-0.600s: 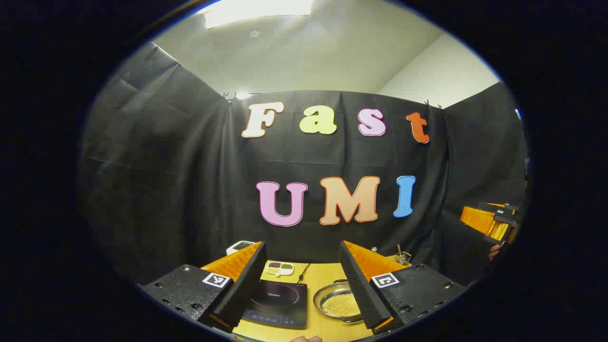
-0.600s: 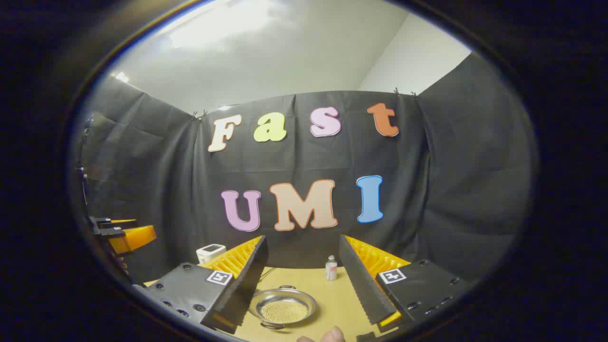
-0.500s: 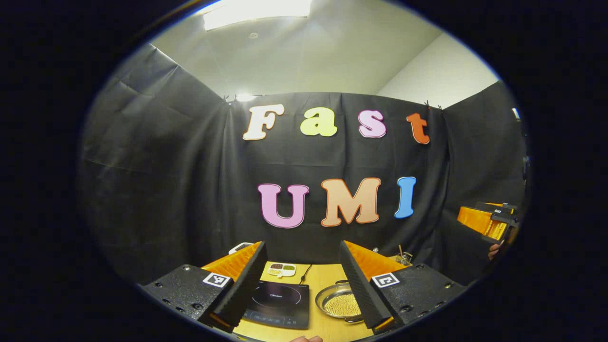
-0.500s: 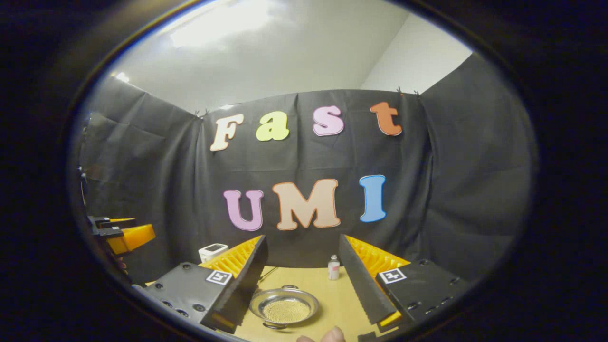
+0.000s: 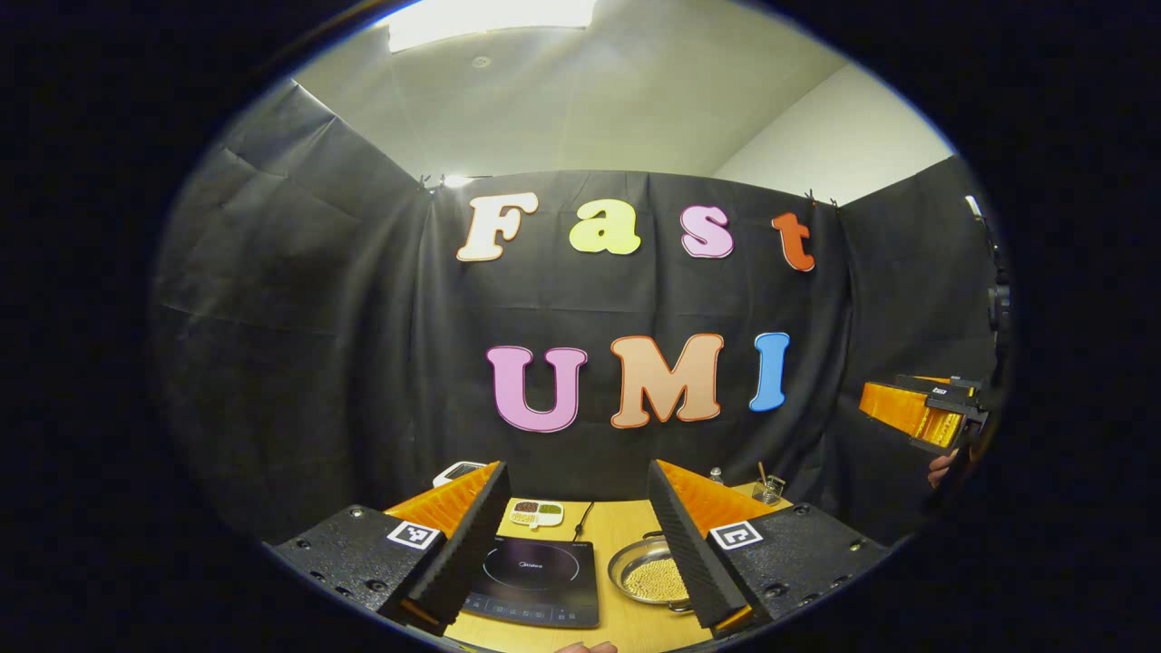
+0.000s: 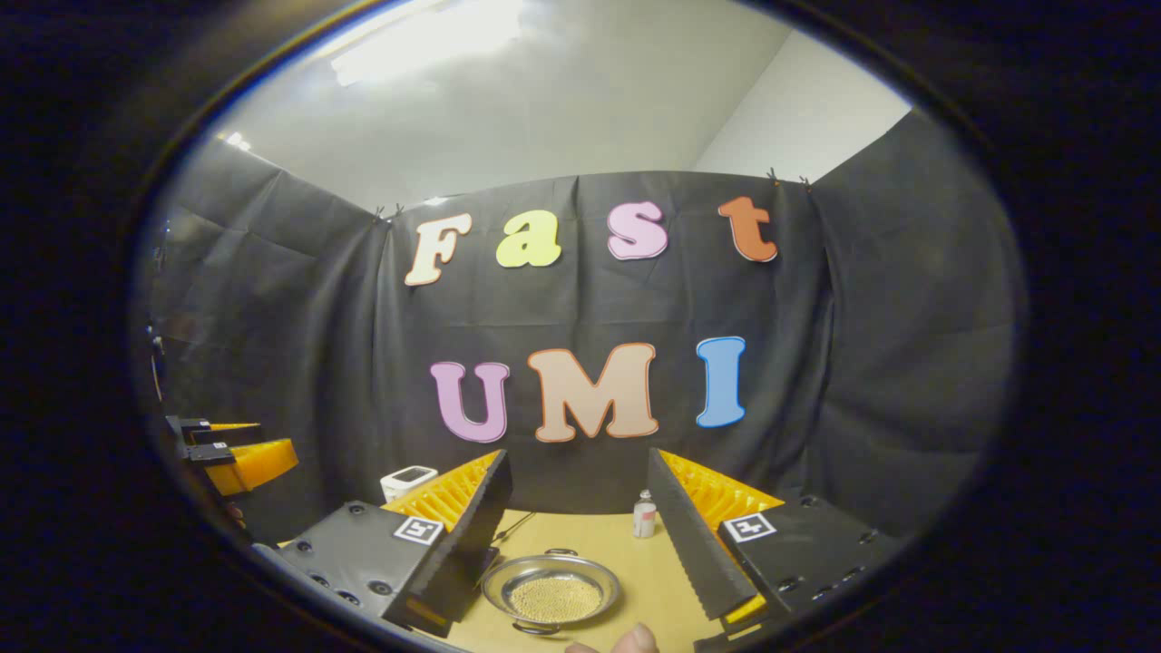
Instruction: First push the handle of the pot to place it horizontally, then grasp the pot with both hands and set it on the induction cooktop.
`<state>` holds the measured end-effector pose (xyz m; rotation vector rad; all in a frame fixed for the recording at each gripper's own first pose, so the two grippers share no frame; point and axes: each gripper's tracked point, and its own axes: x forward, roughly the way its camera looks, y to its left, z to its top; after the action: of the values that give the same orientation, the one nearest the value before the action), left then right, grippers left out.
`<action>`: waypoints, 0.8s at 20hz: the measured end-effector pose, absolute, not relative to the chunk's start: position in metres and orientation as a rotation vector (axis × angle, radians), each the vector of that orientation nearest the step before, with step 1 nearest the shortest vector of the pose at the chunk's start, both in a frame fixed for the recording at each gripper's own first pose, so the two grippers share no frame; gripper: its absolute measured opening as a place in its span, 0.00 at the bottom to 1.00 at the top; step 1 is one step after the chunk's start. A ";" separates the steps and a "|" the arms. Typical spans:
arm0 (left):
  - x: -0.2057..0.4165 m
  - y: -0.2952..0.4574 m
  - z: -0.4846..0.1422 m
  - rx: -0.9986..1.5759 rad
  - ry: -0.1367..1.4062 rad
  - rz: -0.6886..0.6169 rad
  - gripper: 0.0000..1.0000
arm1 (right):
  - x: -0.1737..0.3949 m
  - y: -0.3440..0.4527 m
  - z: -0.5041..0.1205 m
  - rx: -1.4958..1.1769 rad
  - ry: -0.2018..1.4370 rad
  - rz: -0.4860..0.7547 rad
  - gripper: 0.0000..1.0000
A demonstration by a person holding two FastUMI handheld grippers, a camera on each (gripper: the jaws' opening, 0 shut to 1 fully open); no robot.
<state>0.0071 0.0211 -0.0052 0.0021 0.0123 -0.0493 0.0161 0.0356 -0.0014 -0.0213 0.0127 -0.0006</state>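
Observation:
A shallow steel pot (image 6: 551,594) filled with yellow grains sits on the wooden table (image 6: 648,567). Its two small loop handles point toward and away from me in the right gripper view. In the left gripper view the pot (image 5: 646,577) stands just right of the black induction cooktop (image 5: 535,580), partly hidden by my finger. My left gripper (image 5: 576,481) hovers open above the table's near edge, nothing between its fingers. My right gripper (image 6: 579,464) is open too, held high in front of the pot. Each gripper appears at the edge of the other's view, the right one (image 5: 921,413) and the left one (image 6: 238,451).
A small divided dish (image 5: 535,513) lies behind the cooktop, with a cable beside it. A white device (image 6: 406,479) stands at the back left, a small bottle (image 6: 644,515) behind the pot, and a glass jar (image 5: 767,491) at the back right. A fingertip (image 6: 635,639) shows at the bottom.
Both grippers have drifted slightly, so the pot and cooktop sit a little farther right in the views. Both stay open, and nothing on the table has moved.

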 end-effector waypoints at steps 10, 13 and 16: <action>0.015 0.061 -0.022 -0.005 0.036 -0.041 0.88 | 0.034 0.088 -0.016 -0.040 0.046 0.029 0.93; 0.020 0.074 -0.027 0.001 0.036 -0.046 0.88 | 0.038 0.099 -0.032 -0.032 0.079 0.026 0.99; 0.024 0.082 -0.032 -0.004 0.033 -0.063 0.88 | 0.043 0.109 -0.036 -0.020 0.092 0.021 0.93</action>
<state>0.0236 0.0820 -0.0316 -0.0045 0.0334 -0.0629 0.0433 0.1093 -0.0364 -0.0201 0.0916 0.0213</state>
